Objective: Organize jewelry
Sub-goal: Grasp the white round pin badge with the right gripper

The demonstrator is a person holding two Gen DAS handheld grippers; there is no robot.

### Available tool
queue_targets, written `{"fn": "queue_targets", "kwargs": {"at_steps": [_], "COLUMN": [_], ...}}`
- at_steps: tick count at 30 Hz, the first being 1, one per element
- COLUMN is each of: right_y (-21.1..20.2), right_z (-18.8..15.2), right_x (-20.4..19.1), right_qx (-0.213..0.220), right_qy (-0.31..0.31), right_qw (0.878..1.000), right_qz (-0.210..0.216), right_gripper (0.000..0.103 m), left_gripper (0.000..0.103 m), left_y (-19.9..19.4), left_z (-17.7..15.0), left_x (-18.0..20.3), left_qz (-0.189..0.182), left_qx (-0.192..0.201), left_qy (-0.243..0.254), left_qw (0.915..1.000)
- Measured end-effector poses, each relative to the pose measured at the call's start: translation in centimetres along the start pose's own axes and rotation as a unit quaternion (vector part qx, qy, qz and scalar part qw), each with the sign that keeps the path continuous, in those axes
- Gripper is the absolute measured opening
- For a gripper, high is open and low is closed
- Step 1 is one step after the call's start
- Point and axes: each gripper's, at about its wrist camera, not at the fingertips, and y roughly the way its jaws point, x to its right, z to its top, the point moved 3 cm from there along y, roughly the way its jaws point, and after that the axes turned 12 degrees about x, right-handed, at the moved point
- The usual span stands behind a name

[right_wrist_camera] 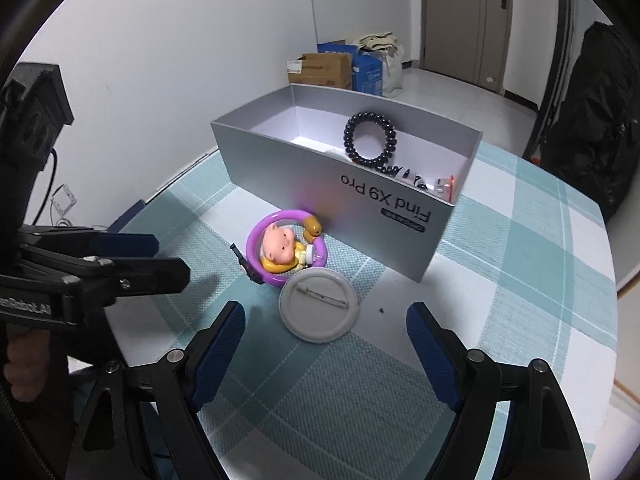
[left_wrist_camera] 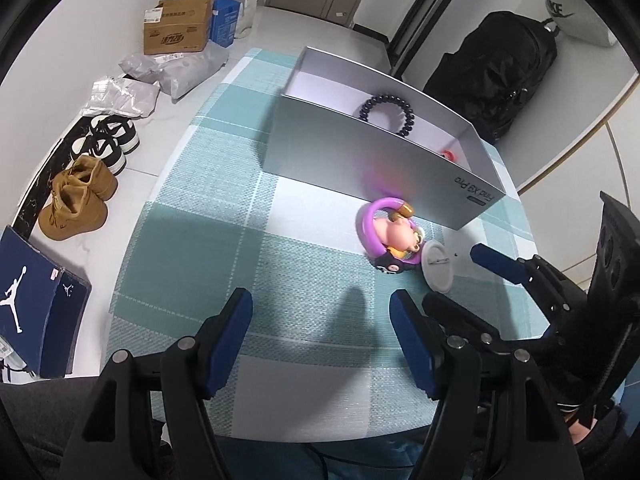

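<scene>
Jewelry lies in two places relative to the grey box [right_wrist_camera: 352, 200]: some inside it, some on the worktop [right_wrist_camera: 520, 280] just in front of its lettered wall. Box is open-topped, white inside. Contents: a black bead bracelet [right_wrist_camera: 370, 144] leaning against the far inner wall, and a small cluster of items with red and black parts [right_wrist_camera: 430, 183] in the near right corner, too small to identify. Left half of the box floor is bare.

Outside the box: a purple ring with a pig figure charm [right_wrist_camera: 286, 248], its top edge touching or nearly touching the box's front wall. Just nearer the cameras than the ring sits a round grey pin badge [right_wrist_camera: 318, 306], face down, pin visible, its rim overlapping the ring.

Writing: box wall reads "Find X9 Pro", upside down in the right wrist view. Beyond the box, on the floor, a brown carton [left_wrist_camera: 178, 28] with unreadable print; a blue shoebox [left_wrist_camera: 28, 300] with a jumping-figure logo; a white cap [left_wrist_camera: 576, 12] with "NIKE".

Worktop carries a teal and white checked cloth; open cloth extends left of the box to the worktop's edge.

Left tongs [left_wrist_camera: 322, 336]: apart, nothing between them, above bare cloth. Right tongs [right_wrist_camera: 326, 346]: apart, nothing clamped, badge lying just ahead between the tips.
</scene>
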Motion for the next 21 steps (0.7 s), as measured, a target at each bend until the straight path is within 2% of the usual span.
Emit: {"fn": "queue_targets", "kwargs": {"at_steps": [4,7,9,11,15,21], "right_y": [0.3,0.6,0.7,0.7,0.7,-0.1], "right_z": [-0.1,0.0,0.1,0.2,0.2,0.3], "right_x": [-0.2,-0.1,-0.2,-0.3,-0.5,0.1], "right_qx": [0.001,0.0,0.001,0.0,0.0,0.007], "right_qy": [-0.01,-0.006,-0.011,-0.019,-0.033,-0.014], "right_qw": [1.0,1.0,1.0,1.0,0.999,1.0], "right_qz": [-0.007,-0.01,-0.014,-0.017,-0.019,-0.014], "right_gripper": [0.072,0.062,0.049,0.041,0.041,0.041], "left_gripper": [0.067,0.067,0.067,0.067,0.067,0.067], "left_y": [0.1,0.2,0.2,0.1,0.1,0.1], "left_z": [0.1,0.0,0.0,0.0,-0.1,0.0], "left_x": [-0.2,-0.1,0.1,0.1,0.3,0.9], "left_qz": [0.005,0.008,0.011,0.012,0.012,0.008], "left_qx": [0.001,0.0,0.001,0.003,0.002,0.008], "left_qy": [-0.002,0.002,0.008,0.012,0.018,0.03], "left_qw": [1.0,1.0,0.9999,0.9998,0.9998,0.9995]}}
